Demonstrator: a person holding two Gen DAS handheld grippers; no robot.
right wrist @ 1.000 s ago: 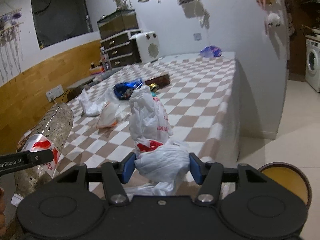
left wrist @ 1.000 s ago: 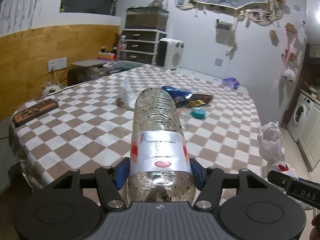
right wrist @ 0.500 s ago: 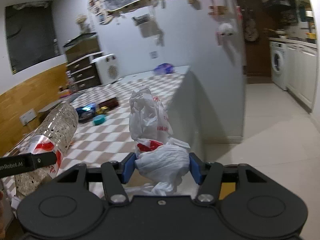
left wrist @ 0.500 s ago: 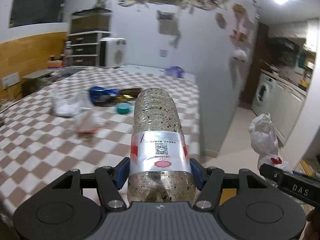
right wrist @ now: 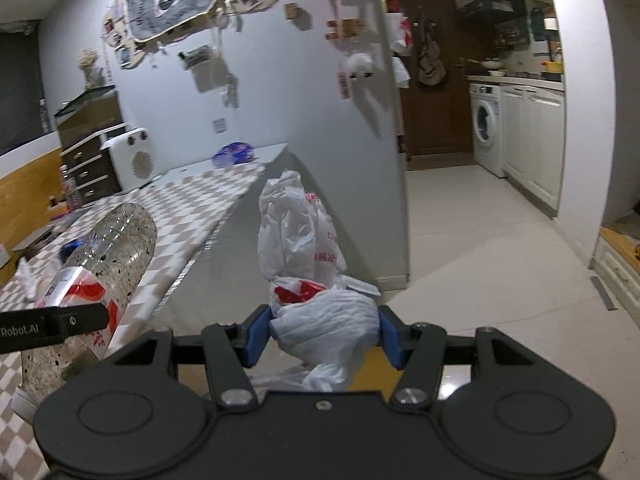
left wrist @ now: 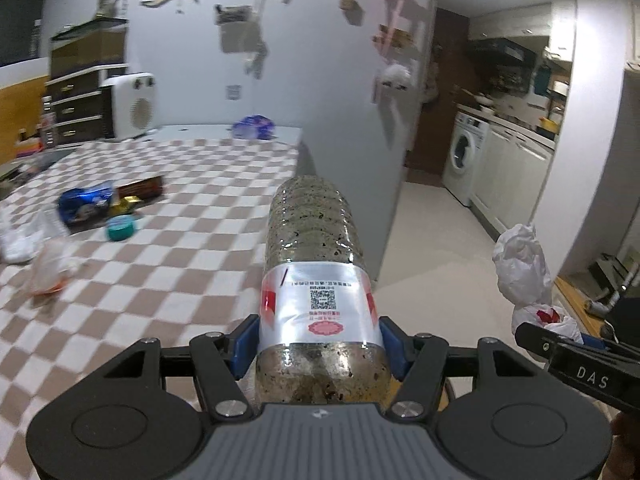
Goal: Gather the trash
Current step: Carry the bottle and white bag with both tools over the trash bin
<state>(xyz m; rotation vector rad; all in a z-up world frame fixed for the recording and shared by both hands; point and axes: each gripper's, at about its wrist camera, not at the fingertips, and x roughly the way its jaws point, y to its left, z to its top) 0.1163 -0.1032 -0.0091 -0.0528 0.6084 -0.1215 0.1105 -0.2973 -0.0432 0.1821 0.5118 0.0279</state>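
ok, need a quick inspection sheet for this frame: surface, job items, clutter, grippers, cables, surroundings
Surface: checkered table, trash on its left part.
Job's things: speckled plastic bottle in the left gripper; white plastic bag in the right gripper.
Clutter: blue wrapper, teal lid, brown packet, clear bags, purple bag at the far edge.
Grippers: both shut on their loads, blue fingers pressing the bottle's label.
Cables: nothing seen.
Surroundings: white heater, drawers, washing machine, tiled floor.
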